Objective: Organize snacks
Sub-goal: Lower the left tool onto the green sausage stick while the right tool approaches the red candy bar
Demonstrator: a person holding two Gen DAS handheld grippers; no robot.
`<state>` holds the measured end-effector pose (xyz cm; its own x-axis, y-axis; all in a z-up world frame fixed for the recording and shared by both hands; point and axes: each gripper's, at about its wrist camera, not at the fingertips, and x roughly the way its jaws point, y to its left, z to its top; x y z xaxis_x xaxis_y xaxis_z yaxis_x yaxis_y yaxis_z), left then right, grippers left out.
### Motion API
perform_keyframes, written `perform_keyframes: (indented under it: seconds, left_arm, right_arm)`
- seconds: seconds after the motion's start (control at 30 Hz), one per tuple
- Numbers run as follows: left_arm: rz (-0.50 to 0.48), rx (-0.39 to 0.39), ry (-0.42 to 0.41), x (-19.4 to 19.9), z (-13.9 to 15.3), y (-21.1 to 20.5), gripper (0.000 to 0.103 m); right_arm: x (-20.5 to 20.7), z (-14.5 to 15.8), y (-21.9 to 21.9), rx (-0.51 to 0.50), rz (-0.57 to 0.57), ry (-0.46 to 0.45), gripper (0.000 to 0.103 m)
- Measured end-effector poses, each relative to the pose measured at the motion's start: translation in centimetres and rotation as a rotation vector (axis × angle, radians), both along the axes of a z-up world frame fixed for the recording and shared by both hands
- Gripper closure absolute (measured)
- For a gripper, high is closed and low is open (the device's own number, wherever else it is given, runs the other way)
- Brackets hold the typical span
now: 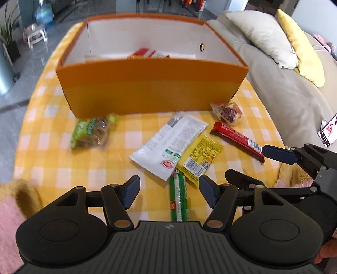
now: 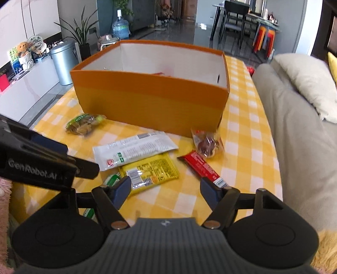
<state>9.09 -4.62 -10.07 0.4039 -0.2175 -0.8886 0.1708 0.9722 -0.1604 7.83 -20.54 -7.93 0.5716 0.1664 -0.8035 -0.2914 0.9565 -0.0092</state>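
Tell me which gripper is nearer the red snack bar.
Right. The right gripper has one fingertip at the barcode end of the red snack bar, not gripping it. The left gripper is open over the green stick pack, further off.

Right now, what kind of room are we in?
Most likely a home living room open to a dining area: a sofa with cushions beside the checked table, dining chairs further back, and a water jug by a houseplant.

Black left gripper [image 1: 169,190] with blue pads; sleeve [image 1: 9,221] seemingly fuzzy pink.
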Motion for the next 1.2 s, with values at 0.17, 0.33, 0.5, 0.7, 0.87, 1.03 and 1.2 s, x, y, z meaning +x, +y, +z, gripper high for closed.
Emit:
perform_keyframes:
  seconds: [0.17, 0.33, 0.5, 0.7, 0.87, 1.03, 1.2]
  left_arm:
    - [0.005, -0.018, 0.041, 0.8, -1.5, -0.3, 0.037]
    - [-0.007, 0.005, 0.087, 1.1, -2.7, -0.6, 0.043]
    - [-0.043, 0.026, 0.122, 1.2, -3.7, -1.9, 0.044]
    - [-0.031, 0.065, 0.158, 1.4, -4.8, -2.6, 0.044]
    - [-0.026, 0.085, 0.161, 1.6, -5.1, -2.9, 0.044]
    - [-0.038, 0.105, 0.160, 1.7, -5.0, -3.2, 0.052]
    - [-0.043, 0.121, 0.161, 1.7, -5.1, -3.2, 0.060]
  right_arm:
    - [0.9, -1.3, -0.3, -0.018, 0.001, 0.043, 0.038]
    - [2.1, -2.0, -1.7, 0.012, -0.026, 0.091, 0.040]
    - [3.5, -2.5, -2.6, -0.078, 0.040, 0.073, 0.040]
    - [5.1, -4.2, -4.0, -0.132, 0.103, 0.065, 0.040]
    - [6.4, -5.4, -4.9, -0.078, 0.072, 0.086, 0.034]
    - [7.2, -6.3, -5.1, -0.058, 0.067, 0.089, 0.034]
    - [7.3, -6.2, -4.9, -0.034, 0.075, 0.101, 0.049]
